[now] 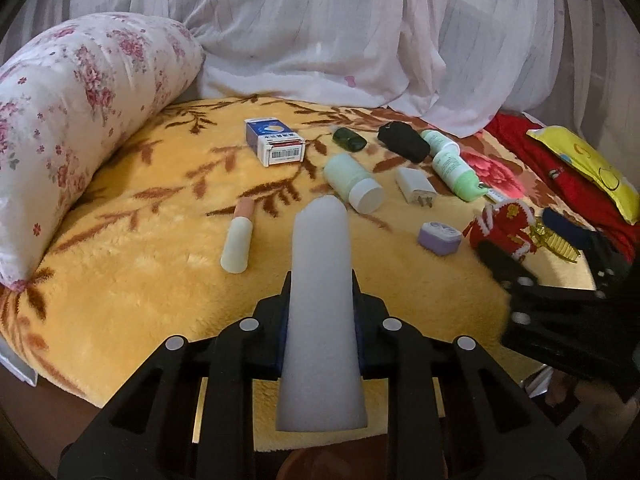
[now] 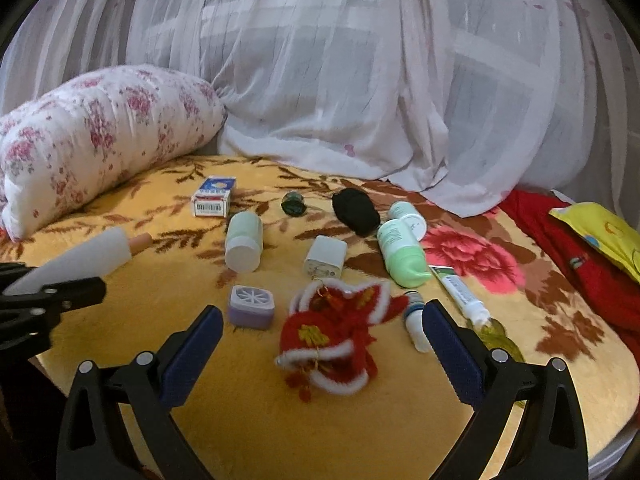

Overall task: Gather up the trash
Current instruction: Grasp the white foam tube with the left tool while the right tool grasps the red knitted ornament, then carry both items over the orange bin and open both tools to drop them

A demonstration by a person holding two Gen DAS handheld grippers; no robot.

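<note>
White foam stick is squeezed tight in the left claw, pointing up the middle of its view. The right claw is spread wide. The red knitted thing lies right between its fingers, low center, so that claw is nearer.

A bedroom — floral pillow, plush blanket, sheer curtains.

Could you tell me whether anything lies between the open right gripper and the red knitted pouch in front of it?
Nothing visible does: the red knitted pouch lies directly ahead of the open right gripper, on the yellow blanket.
</note>
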